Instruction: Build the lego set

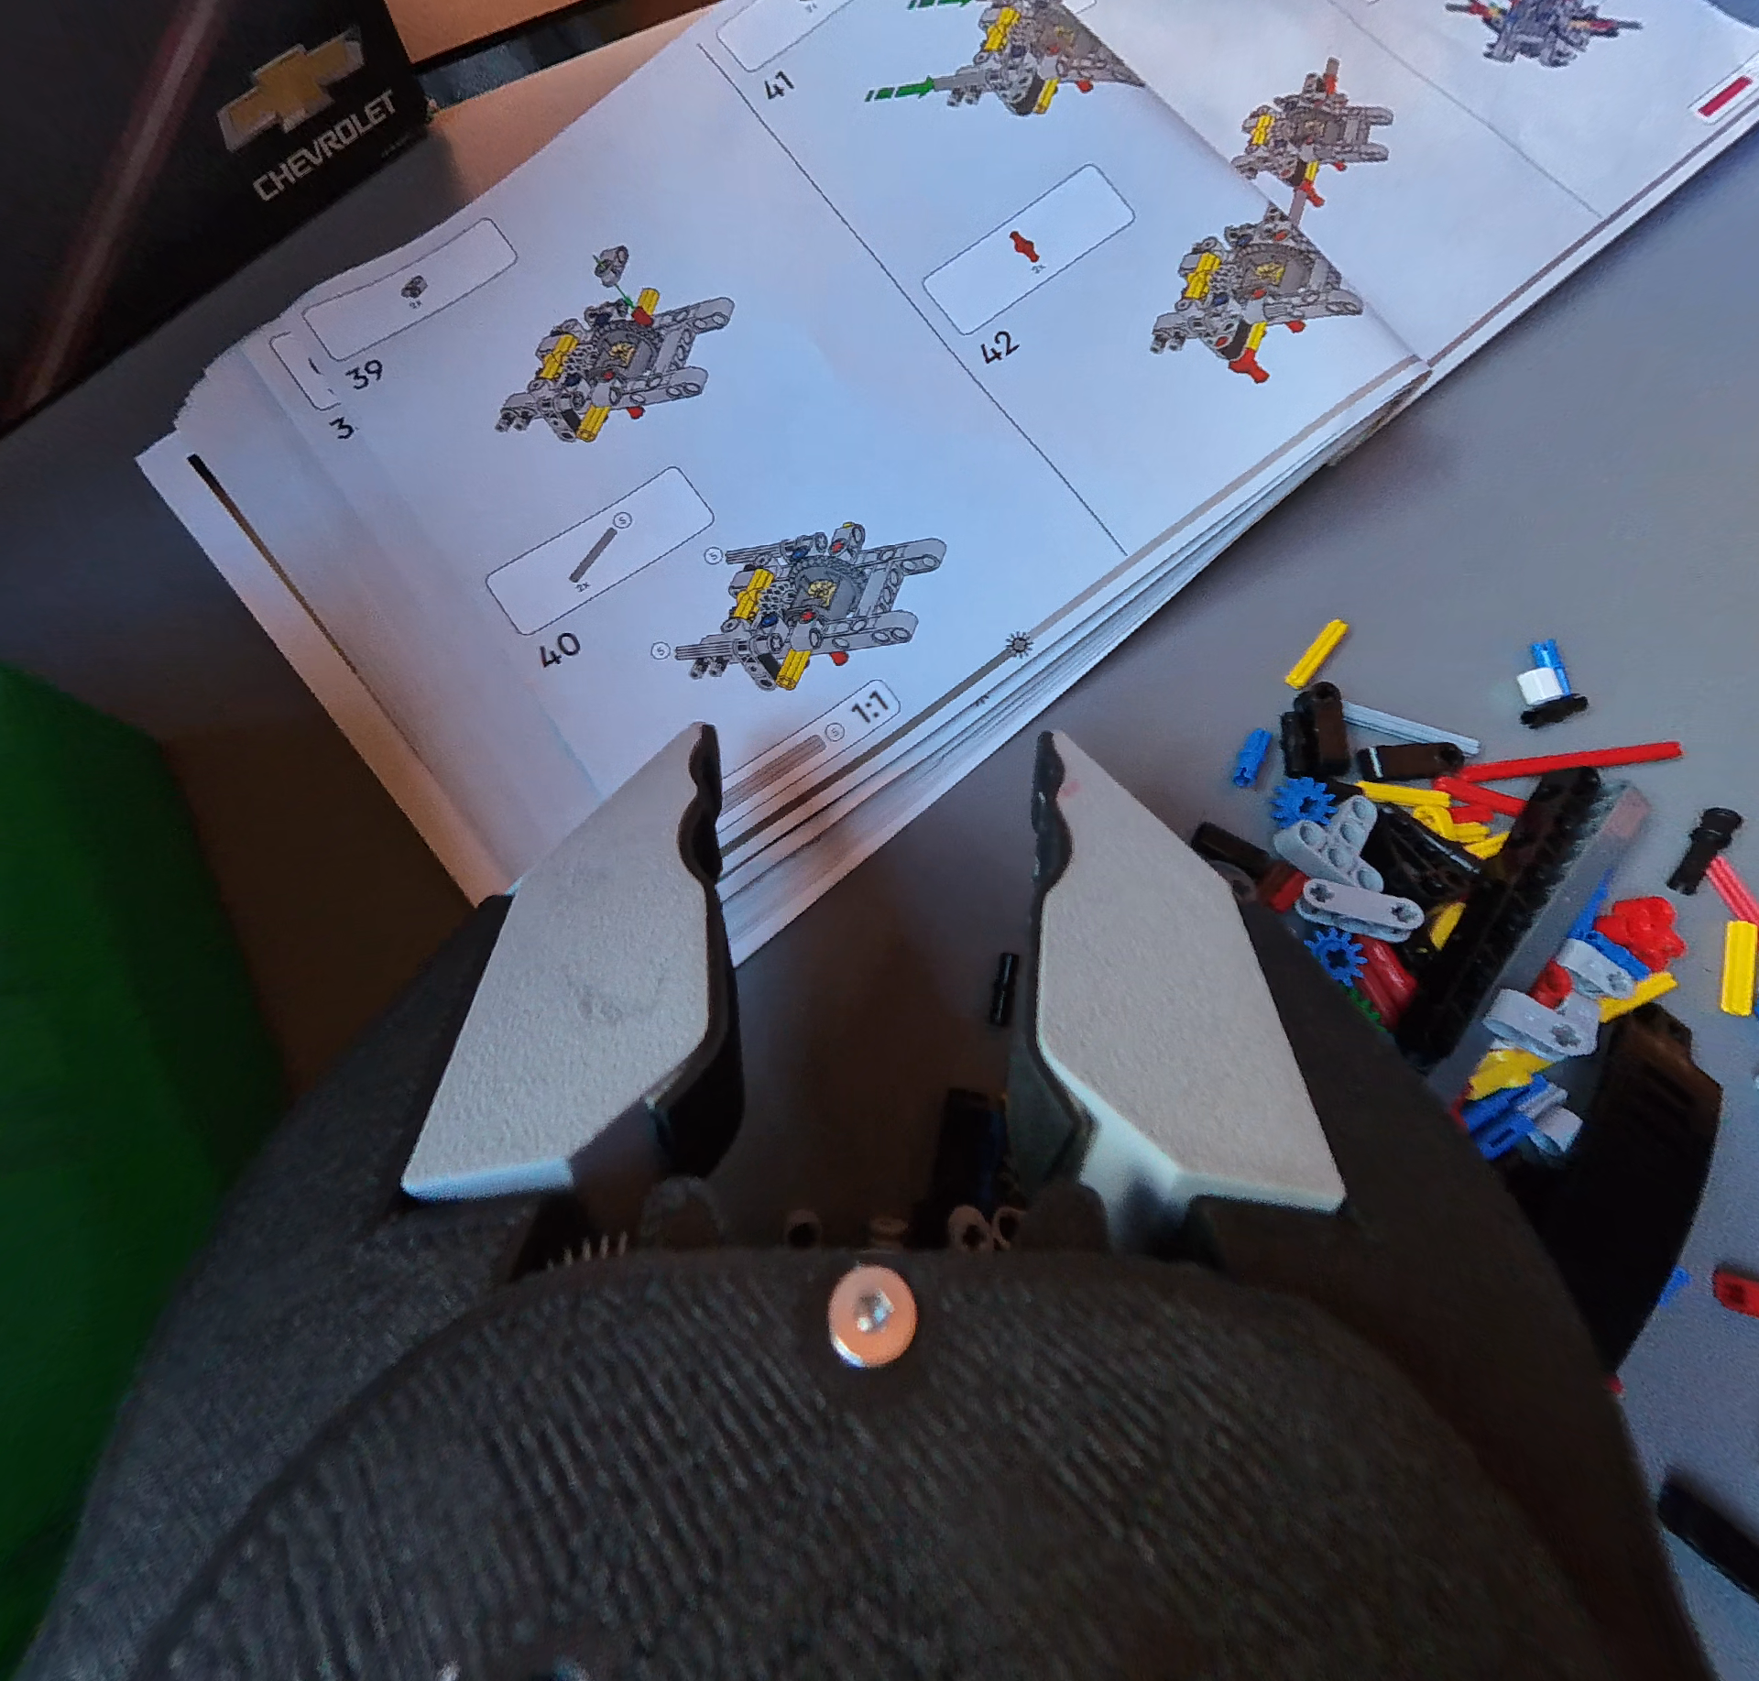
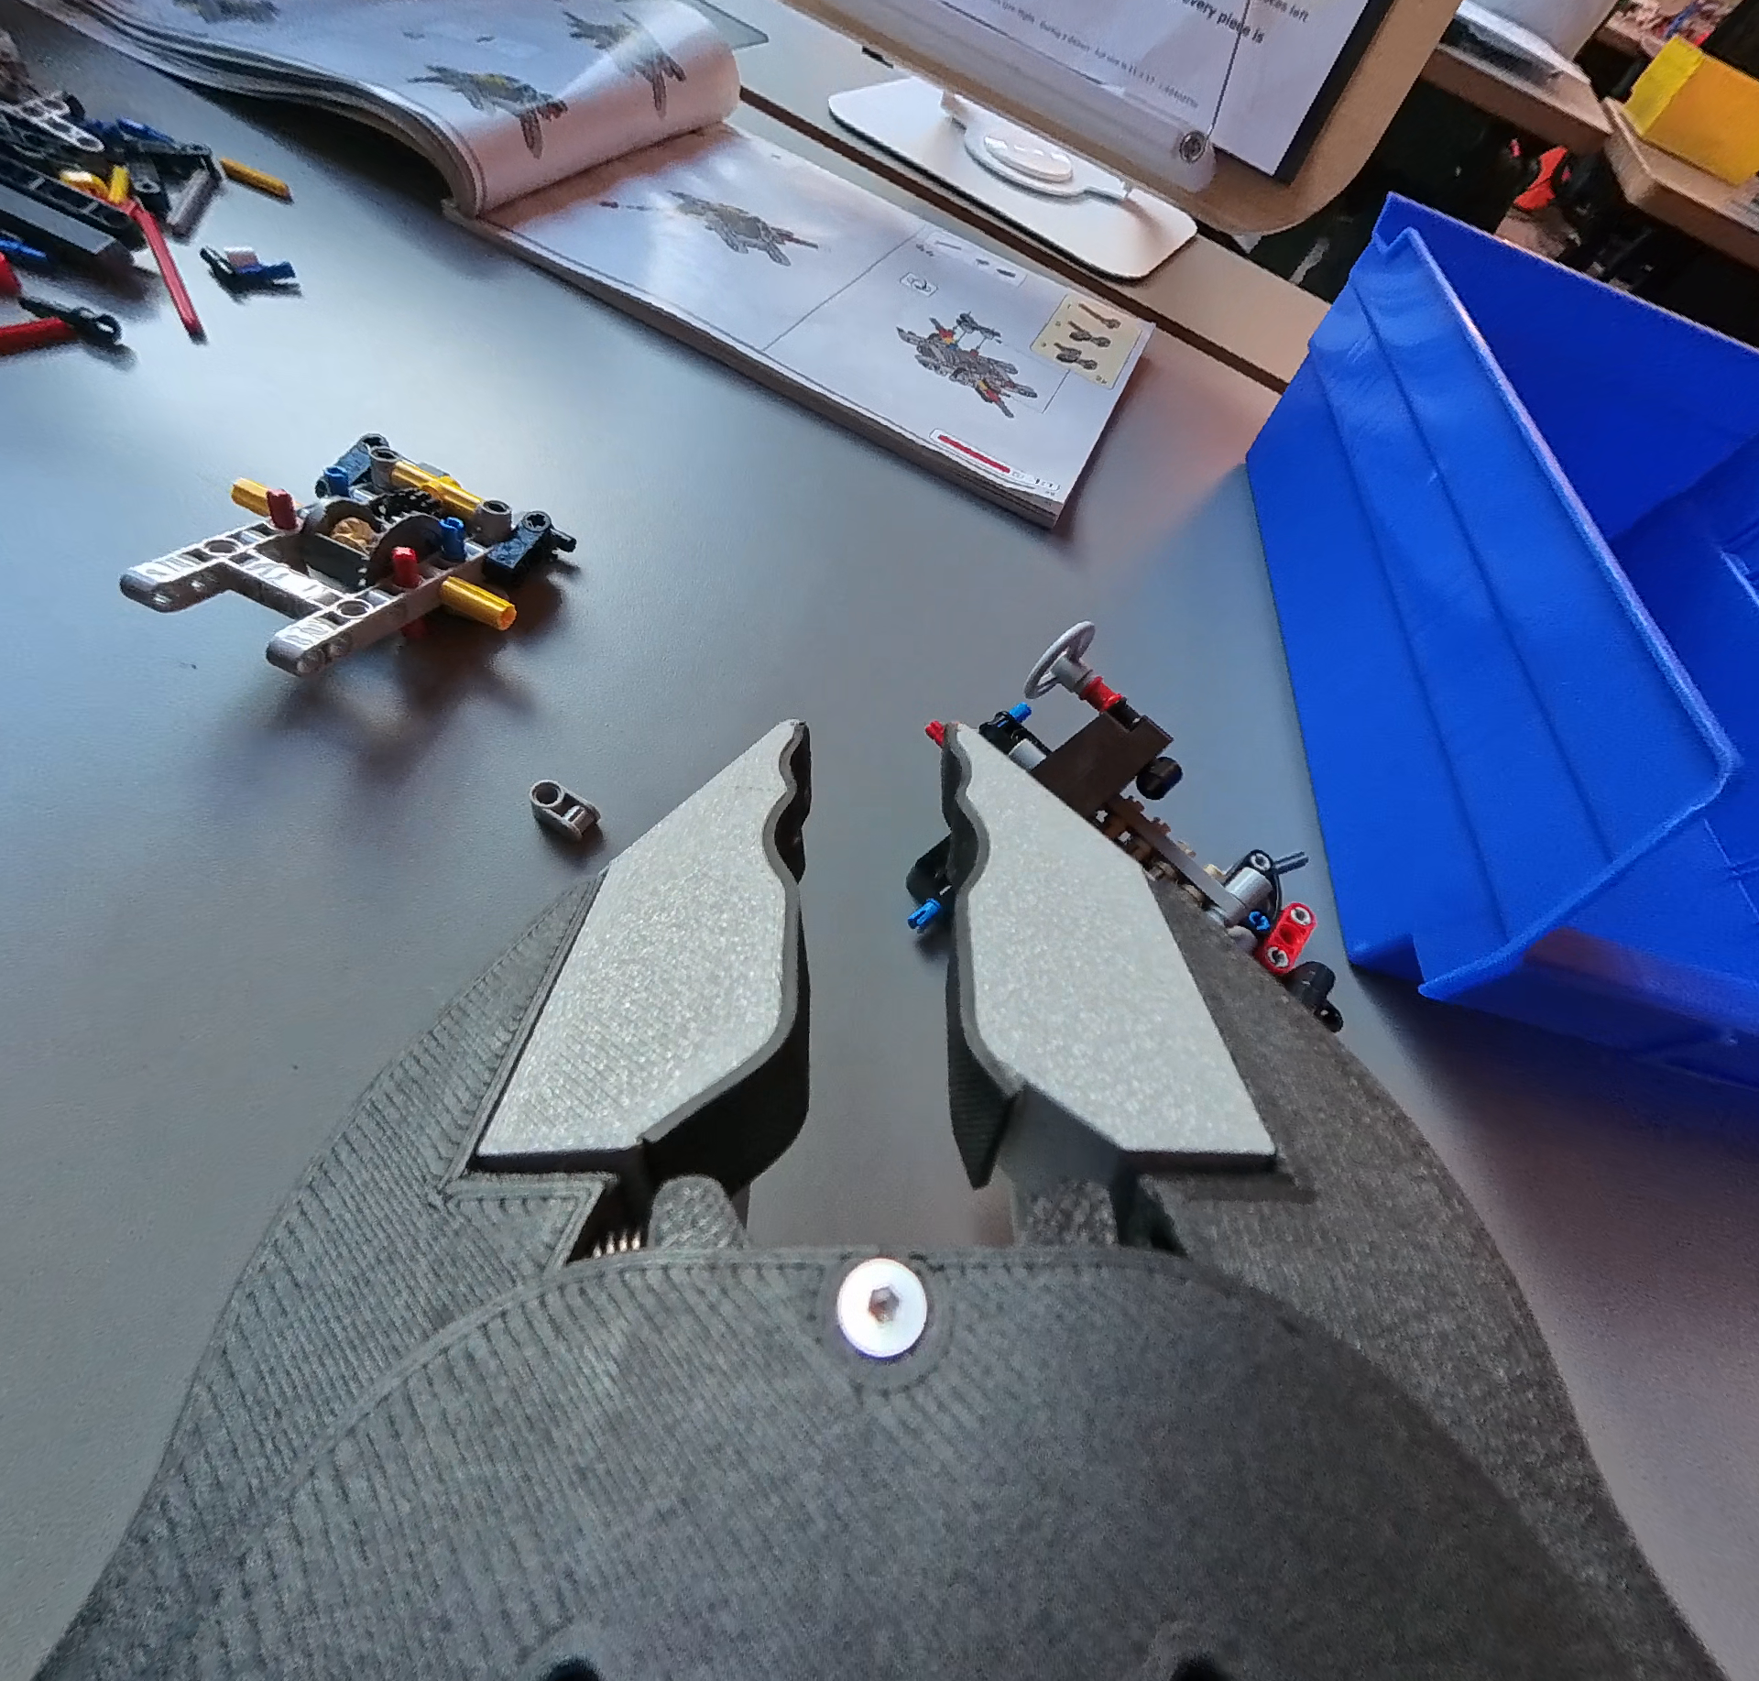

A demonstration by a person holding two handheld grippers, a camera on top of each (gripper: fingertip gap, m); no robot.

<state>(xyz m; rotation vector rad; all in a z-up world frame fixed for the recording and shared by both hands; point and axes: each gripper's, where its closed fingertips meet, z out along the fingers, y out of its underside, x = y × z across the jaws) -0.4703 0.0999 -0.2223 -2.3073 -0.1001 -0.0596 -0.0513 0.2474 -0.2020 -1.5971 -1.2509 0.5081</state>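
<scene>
Fingers of the left gripper (image 1: 876,750) stand wide apart with nothing between them – we see them over the near edge of the open instruction booklet (image 1: 857,322), with the loose brick pile (image 1: 1485,874) at 3 o'clock. Right gripper (image 2: 876,745) is part-open and bare; the small grey connector (image 2: 563,817) lies at 9 o'clock of its fingers, the grey frame assembly (image 2: 352,555) at 10 o'clock, the steering-wheel assembly (image 2: 1123,779) just beside at 2 o'clock. Blue bin (image 2: 1523,607) – contents hidden
</scene>
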